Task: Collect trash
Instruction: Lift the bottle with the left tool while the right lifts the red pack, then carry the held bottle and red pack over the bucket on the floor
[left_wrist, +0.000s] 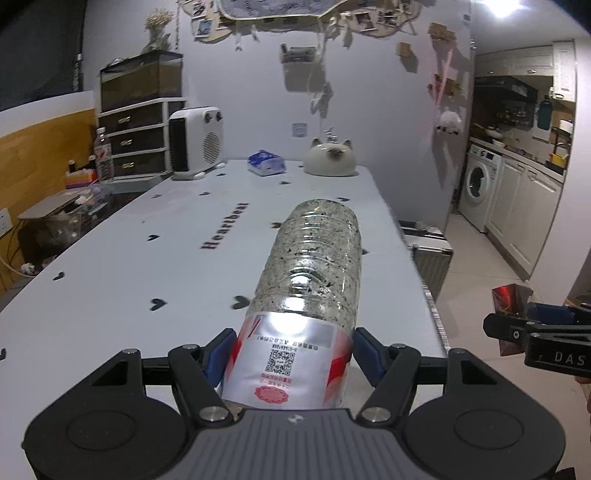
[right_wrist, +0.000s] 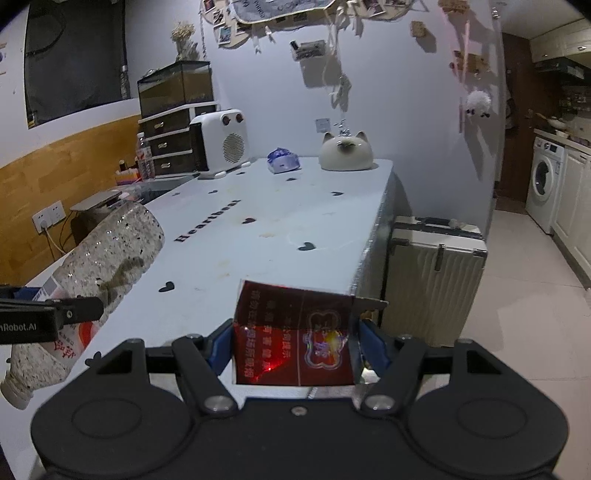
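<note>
Place: I am in a lived-in home, at a long white table (left_wrist: 155, 266).
Kitchen side: I see a washing machine (left_wrist: 480, 181) under white cabinets (left_wrist: 524, 206).
Wall: photos and trinkets hang above me.
Household bits: heater (right_wrist: 221, 144), drawer unit (right_wrist: 170, 142), cat-shaped ornament (right_wrist: 345, 151), suitcase (right_wrist: 436, 273).

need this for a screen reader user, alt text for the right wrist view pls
The right gripper holds a red cigarette pack above the near end of a white table. At left, the left gripper holds a speckled plastic bottle.
</note>
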